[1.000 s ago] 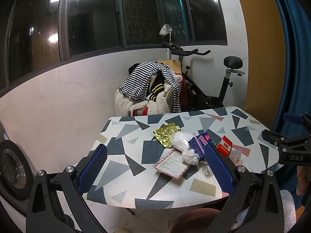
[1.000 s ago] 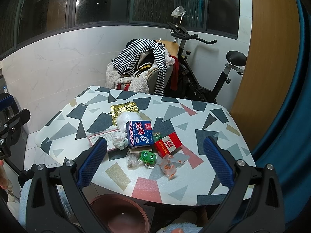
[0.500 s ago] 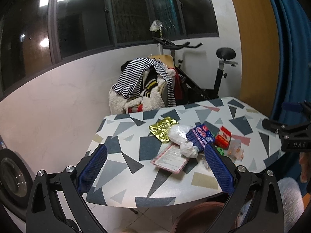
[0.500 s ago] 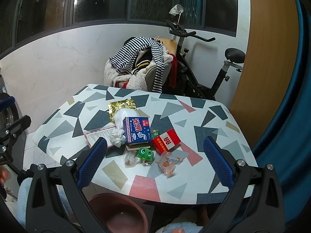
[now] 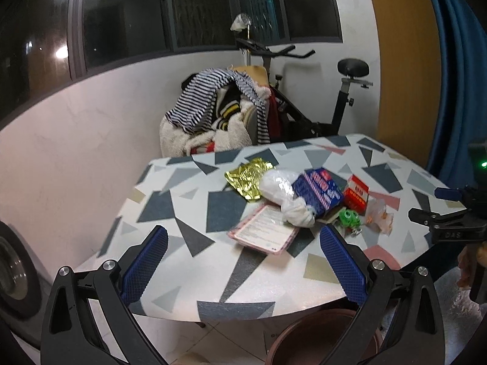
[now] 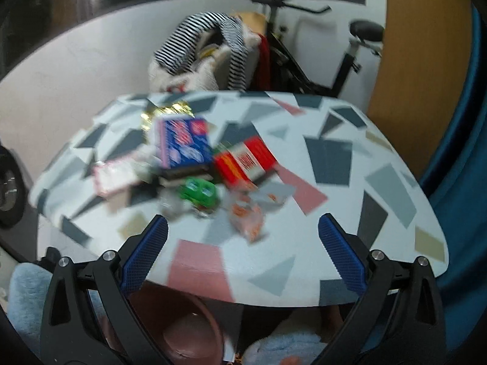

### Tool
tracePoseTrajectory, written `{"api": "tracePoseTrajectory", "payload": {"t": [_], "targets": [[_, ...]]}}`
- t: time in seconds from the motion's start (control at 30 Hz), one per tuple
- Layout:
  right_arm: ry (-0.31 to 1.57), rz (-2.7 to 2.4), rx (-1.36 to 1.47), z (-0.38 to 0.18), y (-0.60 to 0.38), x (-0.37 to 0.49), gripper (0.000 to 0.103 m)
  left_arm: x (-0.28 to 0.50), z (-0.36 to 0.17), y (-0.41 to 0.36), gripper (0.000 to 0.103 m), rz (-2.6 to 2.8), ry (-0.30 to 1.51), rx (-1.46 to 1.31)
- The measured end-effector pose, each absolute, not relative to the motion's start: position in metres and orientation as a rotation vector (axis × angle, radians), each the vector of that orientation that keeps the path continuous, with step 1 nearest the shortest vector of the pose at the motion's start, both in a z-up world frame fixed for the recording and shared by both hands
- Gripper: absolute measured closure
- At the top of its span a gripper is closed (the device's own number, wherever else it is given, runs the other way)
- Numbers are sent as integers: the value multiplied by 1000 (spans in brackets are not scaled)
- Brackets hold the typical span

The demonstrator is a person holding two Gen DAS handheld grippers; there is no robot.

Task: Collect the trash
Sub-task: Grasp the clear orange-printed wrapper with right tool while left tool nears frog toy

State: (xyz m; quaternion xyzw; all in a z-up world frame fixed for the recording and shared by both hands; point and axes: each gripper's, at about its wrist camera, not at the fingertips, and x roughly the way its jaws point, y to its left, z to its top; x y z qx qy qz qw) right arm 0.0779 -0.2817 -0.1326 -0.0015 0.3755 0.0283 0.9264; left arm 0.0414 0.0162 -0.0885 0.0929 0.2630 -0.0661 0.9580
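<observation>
Both the left tool (image 5: 243, 264) and right tool (image 6: 243, 254) are hanging spread wide and empty over the worktop (image 6: 350, 213) edge, trash pile (image 6: 194, 164) sitting mid-worktop, bin (image 6: 182, 328) below, and a rushed grab is risking knocking wrappers (image 6: 248, 217) off.

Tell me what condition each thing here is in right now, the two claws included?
Left claw: open, empty, short of the table.
Right claw: open, empty, at the table's near edge.
Blue box: closed, lying on the pile.
Red box: closed, lying flat.
Gold wrapper: crumpled, flat.
White bag: knotted shut.
Pink card: flat.
Brown bin: open, under the table edge.
</observation>
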Motion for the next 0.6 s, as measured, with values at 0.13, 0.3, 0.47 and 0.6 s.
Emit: {"api": "tracePoseTrajectory", "payload": {"t": [0.13,0.3,0.47,0.6], "targets": [[799,75,5,-162,-289,95,6,59,-109,15,5,-112,599,213],[792,122,-3,-184,-285,118,7,74,-128,18,5,-97,652,177],[795,107,83,-203,-290,144,7,83,-141,20,5,-118,711,122],[839,167,215,-223,-302,160,36,85,-145,21,5,-110,713,117]]}}
